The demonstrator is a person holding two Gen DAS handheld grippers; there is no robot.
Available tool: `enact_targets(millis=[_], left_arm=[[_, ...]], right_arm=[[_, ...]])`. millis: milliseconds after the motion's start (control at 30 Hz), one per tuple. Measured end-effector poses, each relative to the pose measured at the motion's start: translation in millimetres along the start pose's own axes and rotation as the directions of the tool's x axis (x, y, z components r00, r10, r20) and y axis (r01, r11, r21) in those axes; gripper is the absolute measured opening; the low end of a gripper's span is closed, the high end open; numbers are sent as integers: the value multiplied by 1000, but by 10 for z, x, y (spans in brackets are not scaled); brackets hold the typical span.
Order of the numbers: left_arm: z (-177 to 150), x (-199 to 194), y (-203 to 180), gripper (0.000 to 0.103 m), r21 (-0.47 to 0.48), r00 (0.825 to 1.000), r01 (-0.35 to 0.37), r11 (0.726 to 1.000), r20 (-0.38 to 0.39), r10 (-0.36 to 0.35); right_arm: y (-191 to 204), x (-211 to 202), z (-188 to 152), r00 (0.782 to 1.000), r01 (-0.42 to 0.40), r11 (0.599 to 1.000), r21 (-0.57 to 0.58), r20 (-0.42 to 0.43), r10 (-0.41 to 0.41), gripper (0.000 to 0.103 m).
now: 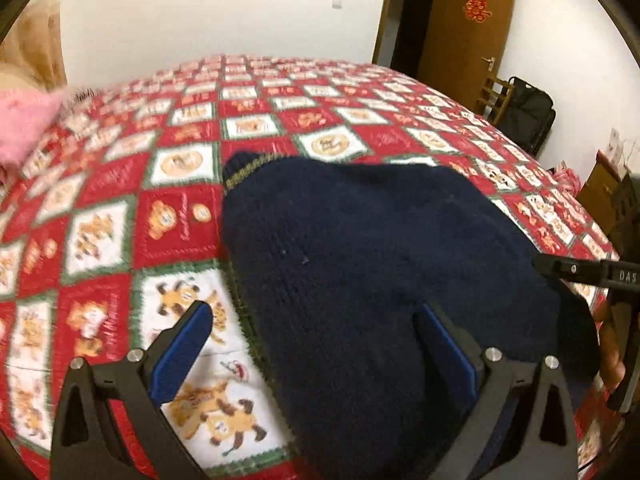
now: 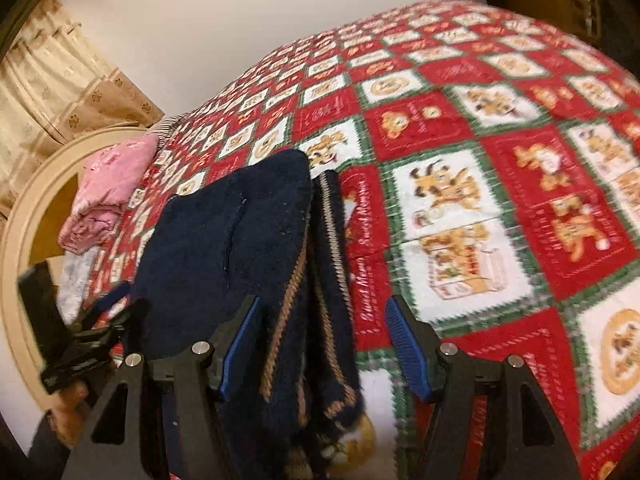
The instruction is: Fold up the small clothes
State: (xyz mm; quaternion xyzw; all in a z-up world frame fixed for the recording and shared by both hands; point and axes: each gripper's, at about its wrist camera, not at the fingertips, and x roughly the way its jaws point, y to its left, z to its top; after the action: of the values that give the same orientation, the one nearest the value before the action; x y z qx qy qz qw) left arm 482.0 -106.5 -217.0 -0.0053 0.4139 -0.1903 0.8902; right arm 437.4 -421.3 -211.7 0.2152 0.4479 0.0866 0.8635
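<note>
A navy knitted sweater [image 1: 360,264] with tan trim lies on the red, white and green patterned bedspread [image 1: 120,220]. My left gripper [image 1: 316,316] is open, its jaws wide apart over the sweater's near left edge, with one blue pad over the bedspread and the other over the knit. In the right wrist view the sweater [image 2: 224,248] lies folded with striped edges showing. My right gripper [image 2: 322,308] is open, its jaws straddling the sweater's right edge. The right gripper also shows at the right edge of the left wrist view [image 1: 592,274].
Folded pink clothes [image 2: 108,188] sit stacked at the bed's far left by a cream headboard [image 2: 24,216]. A wooden door [image 1: 464,36], a black bag [image 1: 528,112] and a small cabinet [image 1: 604,192] stand beyond the bed's right side.
</note>
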Motion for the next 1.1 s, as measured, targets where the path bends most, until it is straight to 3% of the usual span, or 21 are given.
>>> enact_targets(millis=[167, 367, 533, 600, 633, 667, 867, 933, 1000, 1100], left_arm=[[-71, 98, 20, 103, -29, 999, 50, 998, -17, -51], [-107, 276, 150, 103, -156, 982, 172, 973, -57, -182], [-70, 292, -3, 103, -98, 984, 165, 981, -58, -171], [-67, 282, -16, 102, -83, 985, 158, 984, -57, -163], [-71, 272, -27, 101, -77, 985, 159, 984, -53, -163], [-74, 264, -34, 98, -69, 986, 155, 985, -48, -159], [-68, 189, -151, 78, 13, 991, 133, 991, -22, -133], [-65, 163, -197, 71, 45, 994, 111, 993, -11, -110], [-57, 125, -258, 56, 85, 997, 75, 994, 9, -76], [-40, 52, -333, 42, 119, 999, 27, 993, 31, -31]], right_arm=[[-40, 193, 6, 998, -45, 999, 11, -42, 46, 65], [-170, 356, 32, 991, -120, 989, 89, -42, 124, 65], [-90, 457, 92, 991, -108, 993, 55, -73, 112, 65], [-64, 456, 93, 991, -105, 993, 44, -78, 108, 61], [-59, 461, 97, 990, -116, 992, 45, -78, 119, 53], [-56, 484, 99, 984, -155, 986, 57, -79, 159, 39], [-69, 495, 47, 976, -210, 973, 93, -41, 214, 33], [-15, 495, 47, 980, -191, 978, 81, -40, 195, 32], [50, 483, 50, 984, -168, 983, 68, -38, 171, 31], [143, 455, 57, 989, -146, 988, 55, -25, 147, 28]])
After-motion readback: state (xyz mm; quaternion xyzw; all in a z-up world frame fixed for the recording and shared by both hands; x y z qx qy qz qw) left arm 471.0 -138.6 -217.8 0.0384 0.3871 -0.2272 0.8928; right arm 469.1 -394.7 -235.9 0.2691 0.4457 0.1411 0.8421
